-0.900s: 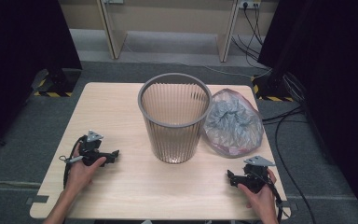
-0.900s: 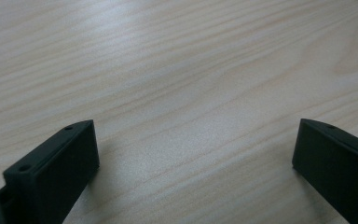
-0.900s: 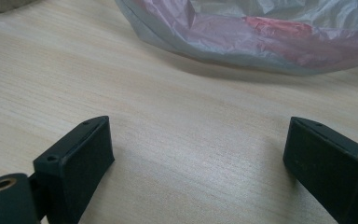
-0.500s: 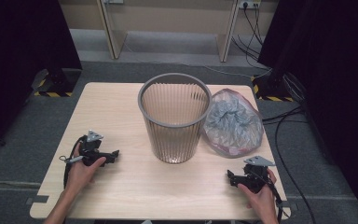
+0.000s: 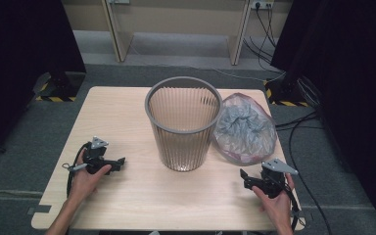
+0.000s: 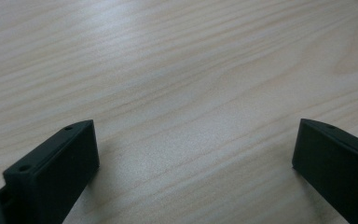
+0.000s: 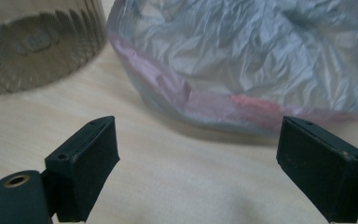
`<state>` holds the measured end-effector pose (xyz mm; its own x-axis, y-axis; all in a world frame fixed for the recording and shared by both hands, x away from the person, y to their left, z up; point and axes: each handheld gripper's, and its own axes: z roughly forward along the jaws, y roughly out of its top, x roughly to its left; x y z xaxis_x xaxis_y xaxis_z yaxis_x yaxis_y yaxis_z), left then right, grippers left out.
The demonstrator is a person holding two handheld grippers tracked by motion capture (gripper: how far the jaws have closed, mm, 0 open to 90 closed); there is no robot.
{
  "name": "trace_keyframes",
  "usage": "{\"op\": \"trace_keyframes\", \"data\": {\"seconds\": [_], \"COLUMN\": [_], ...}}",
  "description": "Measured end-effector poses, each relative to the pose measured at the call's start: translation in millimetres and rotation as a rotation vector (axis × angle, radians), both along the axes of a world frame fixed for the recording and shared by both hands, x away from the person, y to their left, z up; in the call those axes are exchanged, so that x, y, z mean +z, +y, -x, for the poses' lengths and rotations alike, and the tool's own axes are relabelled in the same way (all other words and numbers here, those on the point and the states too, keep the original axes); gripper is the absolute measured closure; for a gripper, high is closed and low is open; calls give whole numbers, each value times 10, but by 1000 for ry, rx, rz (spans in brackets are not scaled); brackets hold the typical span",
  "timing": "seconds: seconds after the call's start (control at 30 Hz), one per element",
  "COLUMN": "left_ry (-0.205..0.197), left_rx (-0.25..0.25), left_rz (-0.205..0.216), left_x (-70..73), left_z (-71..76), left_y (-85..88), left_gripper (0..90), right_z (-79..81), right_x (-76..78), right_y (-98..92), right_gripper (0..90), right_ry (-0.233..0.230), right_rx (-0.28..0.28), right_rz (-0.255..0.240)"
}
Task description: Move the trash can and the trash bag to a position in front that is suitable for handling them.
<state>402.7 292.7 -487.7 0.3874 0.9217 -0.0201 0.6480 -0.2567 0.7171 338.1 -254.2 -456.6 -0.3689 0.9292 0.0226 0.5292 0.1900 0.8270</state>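
Note:
A grey ribbed wastebasket (image 5: 184,122) stands upright in the middle of the wooden table (image 5: 142,196). To its right lies a crumpled grey plastic bag with a pink drawstring edge (image 5: 245,127); the right gripper view has the bag (image 7: 242,60) just ahead and the basket's base (image 7: 37,46) at upper left. My left gripper (image 5: 120,161) rests on the table at the front left, open, with bare wood between its jaws (image 6: 191,154). My right gripper (image 5: 245,178) rests at the front right, open and empty (image 7: 196,163), short of the bag.
Beyond the table's far edge are grey carpet, wooden desk legs (image 5: 117,29) and loose cables (image 5: 269,29). Black curtains hang on both sides. Yellow-black hazard tape marks stand bases (image 5: 54,98) near the table's far corners. Bare wood lies between the two grippers.

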Motion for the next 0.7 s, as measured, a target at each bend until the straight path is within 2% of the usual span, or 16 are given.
{"op": "trace_keyframes", "data": {"seconds": [0.2, 0.3, 0.37, 0.7], "left_ry": [0, 0, 0, 0], "left_rx": [0, -1, -3, -7], "left_rz": [0, -1, -1, -1], "left_x": [0, 0, 0, 0], "left_z": [0, -1, -2, -5], "left_y": [0, 1, 0, -1], "left_gripper": [0, 0, 0, 0], "right_z": [-122, -193, -259, -739], "right_x": [119, 196, 260, 487], "right_y": [41, 62, 72, 47], "right_gripper": [133, 133, 132, 133], "right_ry": [-42, -79, -92, -99], "right_rx": [-13, -7, -9, -78], "right_rz": [0, -41, -51, -56]}}
